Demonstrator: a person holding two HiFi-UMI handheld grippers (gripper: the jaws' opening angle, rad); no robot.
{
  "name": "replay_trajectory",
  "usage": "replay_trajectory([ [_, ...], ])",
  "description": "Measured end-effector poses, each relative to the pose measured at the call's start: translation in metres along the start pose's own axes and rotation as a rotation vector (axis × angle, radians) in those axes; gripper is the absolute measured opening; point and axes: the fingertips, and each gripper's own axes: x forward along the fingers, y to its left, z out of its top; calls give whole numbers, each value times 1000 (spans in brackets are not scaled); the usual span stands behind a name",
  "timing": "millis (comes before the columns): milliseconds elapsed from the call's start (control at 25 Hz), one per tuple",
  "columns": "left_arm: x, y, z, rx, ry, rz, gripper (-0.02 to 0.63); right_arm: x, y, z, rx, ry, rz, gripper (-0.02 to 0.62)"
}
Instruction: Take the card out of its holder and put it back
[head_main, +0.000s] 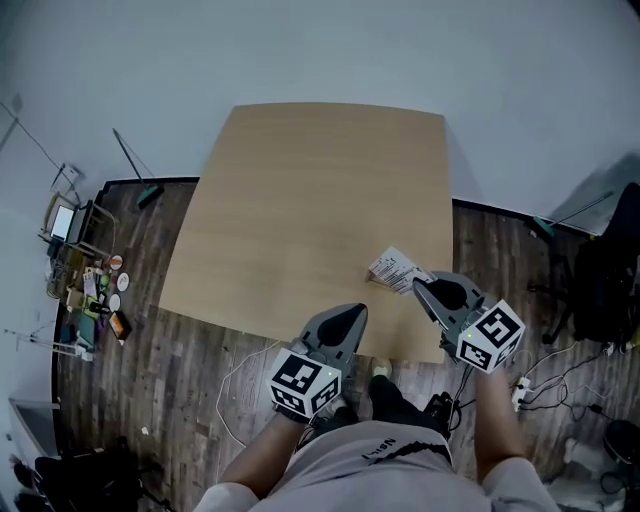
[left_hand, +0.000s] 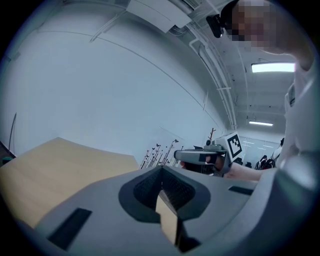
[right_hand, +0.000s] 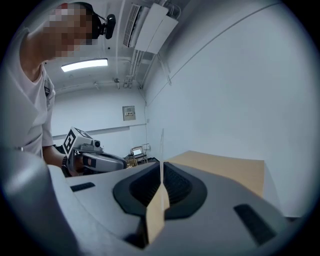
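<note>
left gripper (head_main: 352, 313): held low over the near edge of the desk (head_main: 310, 200), with nothing in it. its jaws are pressed together in the left gripper view (left_hand: 161, 176). it is judged to be parked clear of the work until a second grip is wanted.
right gripper (head_main: 425, 285): held just right of the left one and a little farther out. its jaws are closed on a thin sheet that is seen edge-on and rises straight up from between them (right_hand: 161, 181).
card (head_main: 397, 269): a white printed piece at the tip of the right jaws, over the near right part of the desk. the thin edge in the right gripper view (right_hand: 161, 147) is judged to be this piece. it is pinched by one margin, probably so that the rest stays free for sliding.
holder: it cannot be told apart from the card in any view, so whether the card sits inside it is not known.
desk: its top is otherwise bare, and it is seen as a tan slab in both gripper views (left_hand: 55, 170) (right_hand: 225, 167).
count: two grippers, one printed piece, one desk.
</note>
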Motion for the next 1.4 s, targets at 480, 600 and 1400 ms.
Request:
replay_trajectory([
  [480,-16,-21,32,47,-58,-25,12,-14,30,29,-26,-30,-14,26],
  [600,-18,-24,35,25,-70,-39,12,-16,33,32,-30,-32,-12,26],
  [1400,-16,-13,11,0,-50,7,12,-9,17,12,12,-20,37,26],
])
